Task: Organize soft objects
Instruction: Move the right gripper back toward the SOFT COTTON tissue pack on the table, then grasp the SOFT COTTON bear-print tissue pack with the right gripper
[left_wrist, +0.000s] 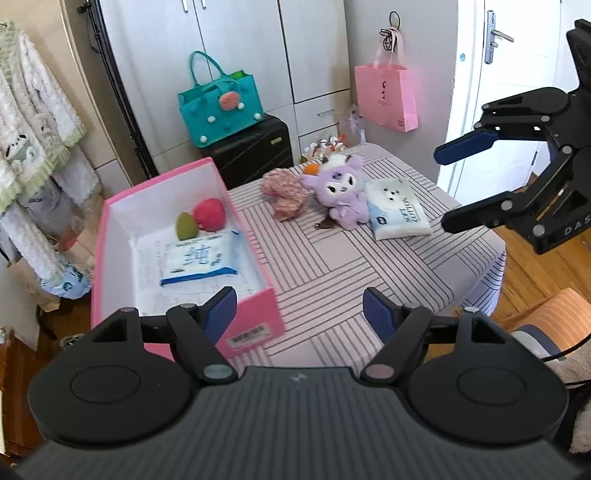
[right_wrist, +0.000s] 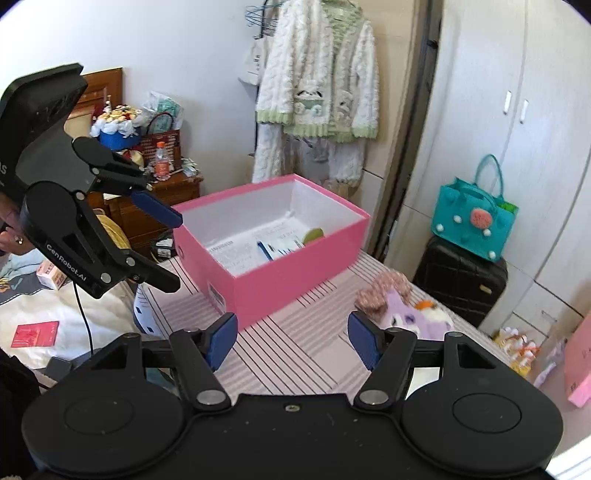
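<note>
The left gripper (left_wrist: 299, 314) hangs above the near edge of the table (left_wrist: 332, 266) with its fingers wide apart and nothing between them. The right gripper (right_wrist: 291, 338) is also spread apart and empty, and it hovers over the striped cloth just in front of the box (right_wrist: 295, 273). The pink box stands on the left part of the table and already holds three things: a blue and white tissue pack (left_wrist: 199, 262) lying flat on the bottom, a red ball (left_wrist: 209, 214) in the far corner, and a green piece (left_wrist: 185, 225) touching the ball. So part of the sorting seems done. Four soft things are left on the cloth to the right of the box, close together: a pink knitted item (left_wrist: 284, 194), a purple plush (left_wrist: 341, 192) touching it, a white and orange toy (left_wrist: 325, 164) just behind the plush, and a second tissue pack (left_wrist: 397, 208) beside the plush. The next step is probably to take one of these, and the right gripper is nearer to them. The left view shows all four remaining things and the whole content of the box. The right view hides the second pack and the red ball, and only parts of the plush group show behind the right finger, but it shows the box from the side and how the left gripper stands beside it.
</note>
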